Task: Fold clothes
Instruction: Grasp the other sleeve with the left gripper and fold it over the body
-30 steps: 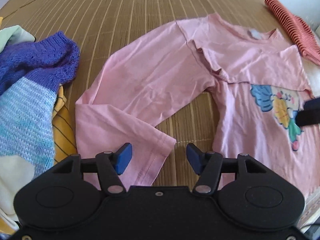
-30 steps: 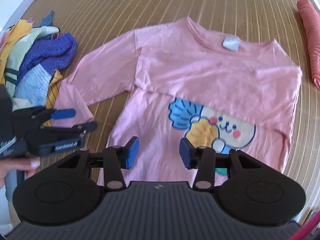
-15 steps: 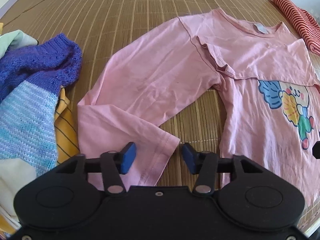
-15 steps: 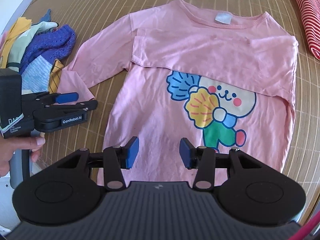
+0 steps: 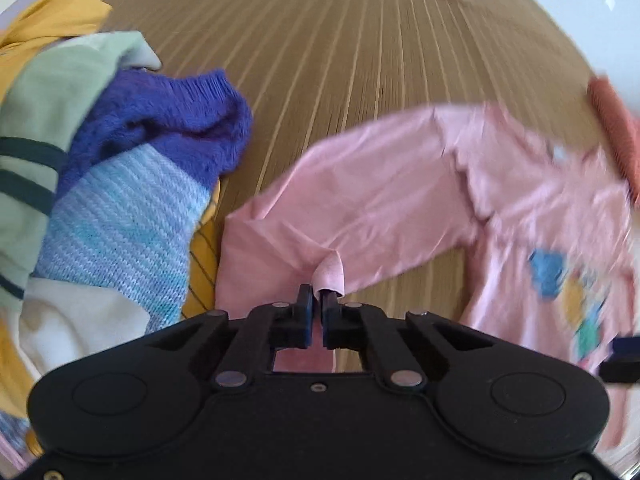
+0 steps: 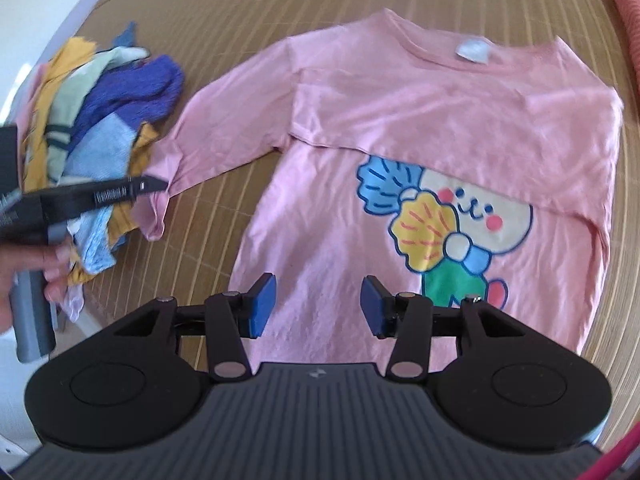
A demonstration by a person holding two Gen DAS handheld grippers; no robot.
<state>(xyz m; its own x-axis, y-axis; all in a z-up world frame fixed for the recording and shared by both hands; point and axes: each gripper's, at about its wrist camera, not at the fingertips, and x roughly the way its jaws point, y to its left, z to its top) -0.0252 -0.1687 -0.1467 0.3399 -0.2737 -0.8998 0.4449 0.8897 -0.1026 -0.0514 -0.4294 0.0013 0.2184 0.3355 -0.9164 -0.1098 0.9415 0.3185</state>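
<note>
Since a second ago, left gripper (image 5: 318,307) has clamped the sleeve cuff (image 5: 330,271); pink shirt (image 6: 420,128) body lies rightward. Right gripper (image 6: 316,308) gapes, empty, over hem.

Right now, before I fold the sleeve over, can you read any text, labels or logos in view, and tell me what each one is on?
Strip of white lettering on the left gripper arm: too blurred to read.
White neck tag on the pink shirt: too blurred to tell if it has print.
Cartoon print on the shirt: picture only, no words.
Small logo mark on the right gripper body: a symbol, no letters.
</note>
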